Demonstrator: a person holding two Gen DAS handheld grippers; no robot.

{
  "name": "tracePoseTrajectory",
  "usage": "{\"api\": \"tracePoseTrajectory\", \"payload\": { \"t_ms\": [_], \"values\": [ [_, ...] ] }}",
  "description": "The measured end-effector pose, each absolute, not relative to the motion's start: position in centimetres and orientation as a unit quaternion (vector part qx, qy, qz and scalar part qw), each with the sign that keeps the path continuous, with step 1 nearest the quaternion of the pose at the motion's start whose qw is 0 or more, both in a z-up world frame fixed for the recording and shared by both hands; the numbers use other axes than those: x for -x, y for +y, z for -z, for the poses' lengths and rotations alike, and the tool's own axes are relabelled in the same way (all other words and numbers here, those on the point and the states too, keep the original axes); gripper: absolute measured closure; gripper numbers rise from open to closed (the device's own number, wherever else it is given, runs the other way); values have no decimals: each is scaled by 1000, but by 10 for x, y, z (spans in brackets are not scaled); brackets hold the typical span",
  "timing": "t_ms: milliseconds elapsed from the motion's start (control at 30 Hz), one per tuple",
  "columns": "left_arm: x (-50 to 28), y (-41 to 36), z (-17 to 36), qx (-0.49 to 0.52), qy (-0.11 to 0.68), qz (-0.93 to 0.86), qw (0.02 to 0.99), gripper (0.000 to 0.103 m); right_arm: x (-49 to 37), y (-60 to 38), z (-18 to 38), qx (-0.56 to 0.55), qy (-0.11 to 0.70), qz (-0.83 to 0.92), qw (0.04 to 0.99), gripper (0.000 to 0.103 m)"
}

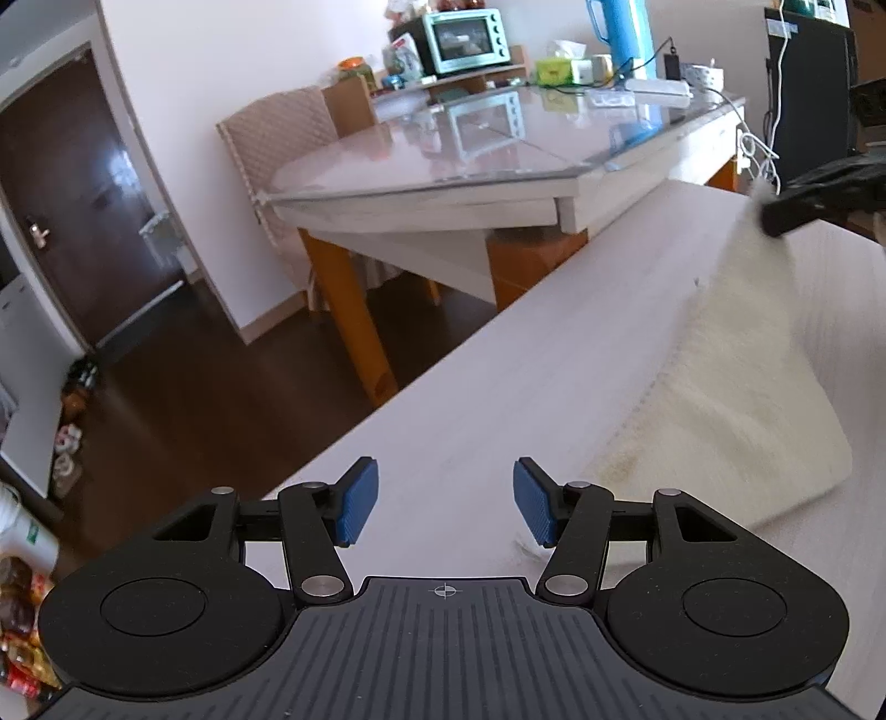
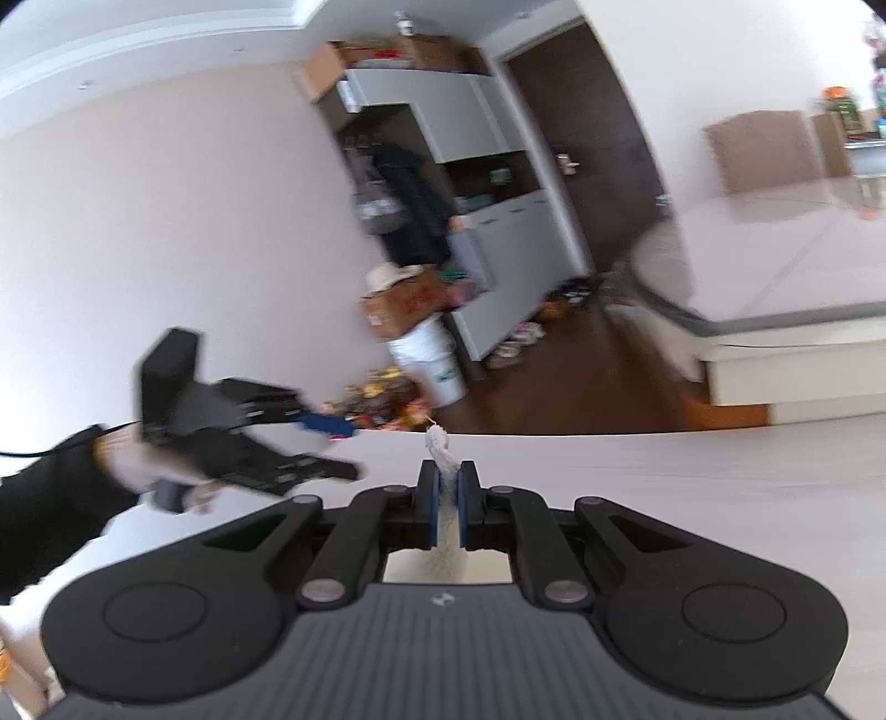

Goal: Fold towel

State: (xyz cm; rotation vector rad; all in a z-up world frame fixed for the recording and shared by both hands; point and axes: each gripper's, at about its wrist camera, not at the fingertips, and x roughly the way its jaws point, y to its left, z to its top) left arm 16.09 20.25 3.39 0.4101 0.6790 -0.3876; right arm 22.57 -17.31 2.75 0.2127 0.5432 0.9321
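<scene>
A cream fluffy towel lies on the pale wooden table, to the right of my left gripper. The left gripper's blue pads stand apart with only bare tabletop between them. In the left wrist view, the right gripper holds the towel's far corner raised off the table, so the cloth slopes up to it. In the right wrist view, my right gripper is shut on that towel corner, which pokes out past the tips. The left gripper shows there at the left, blurred, held by a hand.
The table's edge runs diagonally just left of the left gripper, with dark floor below. Beyond stands a glass-topped dining table bearing a toaster oven and a blue kettle. A white bucket and boxes sit by the wall.
</scene>
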Motion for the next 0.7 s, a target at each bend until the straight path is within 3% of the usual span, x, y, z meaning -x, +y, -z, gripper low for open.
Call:
{"api": "tracePoseTrajectory", "payload": {
  "t_ms": [500,600,700],
  "values": [
    [-161,168,-20,-208,319,229,896,44,-253,-191,6,-84,338,-362,865,93],
    [-161,165,-14,-210,325,230,893,44,-255,-192,10,-69,345,-344,871,86],
    [-162,164,-9,-212,330,229,891,44,-253,-190,11,-44,346,-328,878,85]
  ]
}}
